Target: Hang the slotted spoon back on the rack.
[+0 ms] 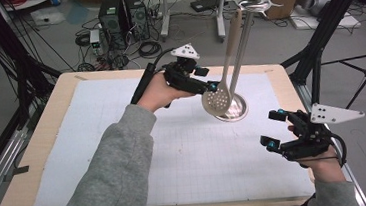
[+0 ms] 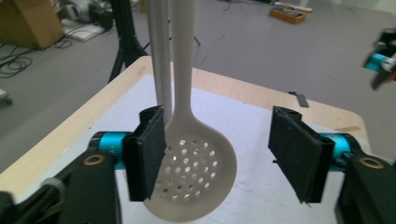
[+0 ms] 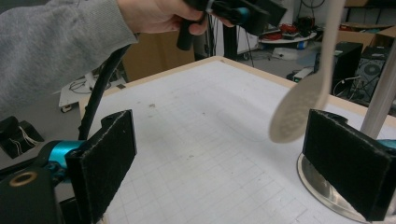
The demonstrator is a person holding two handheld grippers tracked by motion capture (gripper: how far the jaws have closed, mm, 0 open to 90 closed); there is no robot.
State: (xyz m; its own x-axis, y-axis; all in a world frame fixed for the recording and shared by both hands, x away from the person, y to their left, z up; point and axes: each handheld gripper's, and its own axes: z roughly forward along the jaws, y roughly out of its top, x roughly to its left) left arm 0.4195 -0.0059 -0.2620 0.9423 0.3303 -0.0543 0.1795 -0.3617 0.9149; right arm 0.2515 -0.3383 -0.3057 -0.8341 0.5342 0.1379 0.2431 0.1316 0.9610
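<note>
High view of a wooden surface (image 1: 49, 145) covered by a white gridded mat (image 1: 175, 154). A metal stand (image 1: 241, 52) with a round base (image 1: 237, 109) rises at the far right of the mat; its post ends in a hooked top. A pale slotted spoon (image 1: 217, 100) hangs from that top, bowl downward, just above the base.

The left gripper (image 1: 209, 84), held in a grey-sleeved hand (image 1: 157, 92), is raised at the far centre of the mat, directly left of the spoon bowl. In the left gripper view its jaws stand wide apart with the perforated bowl (image 2: 194, 177) between them; the bowl lies against the left pad (image 2: 147, 151), well apart from the other pad.

The right gripper (image 1: 273, 127) hovers near the right edge of the mat, nearer than the stand. In the right gripper view its jaws are spread wide and hold nothing; the spoon bowl (image 3: 296, 112) hangs beyond them.
</note>
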